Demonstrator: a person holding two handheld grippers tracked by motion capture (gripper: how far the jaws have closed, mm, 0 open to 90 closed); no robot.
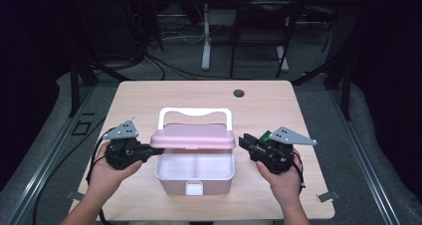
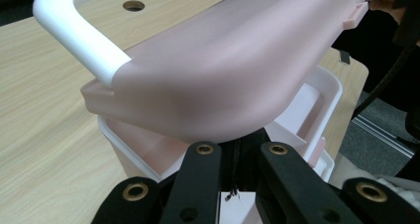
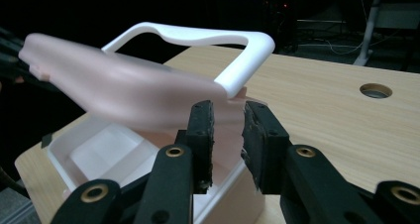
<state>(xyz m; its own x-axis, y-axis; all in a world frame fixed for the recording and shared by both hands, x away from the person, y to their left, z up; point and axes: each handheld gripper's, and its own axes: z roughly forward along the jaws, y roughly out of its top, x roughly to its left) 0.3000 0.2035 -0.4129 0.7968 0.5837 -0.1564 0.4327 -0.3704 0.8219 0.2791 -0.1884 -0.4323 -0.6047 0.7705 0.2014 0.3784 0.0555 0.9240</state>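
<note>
A pink box [image 1: 171, 184] stands in the middle of the table, its pink lid [image 1: 193, 137] lifted and tilted over a white two-compartment inner tray [image 1: 158, 171]. The white handle [image 1: 194, 111] stands up behind the lid. My left gripper [image 1: 155, 152] is at the lid's left end; in the left gripper view its jaws [image 2: 239, 140] are together and their tips are tucked under the lid's edge [image 2: 218, 85]. My right gripper [image 1: 242, 141] is just off the lid's right end, touching nothing. Its jaws [image 3: 228, 117] stand slightly apart with nothing between them, before the lid [image 3: 124, 92].
The box has a white latch [image 1: 194, 188] on its front wall. A round cable hole [image 1: 239, 93] lies at the back of the wooden table [image 1: 278, 110]. Small metal clips [image 1: 328, 196] sit at the front corners. Dark floor, cables and desk legs lie beyond.
</note>
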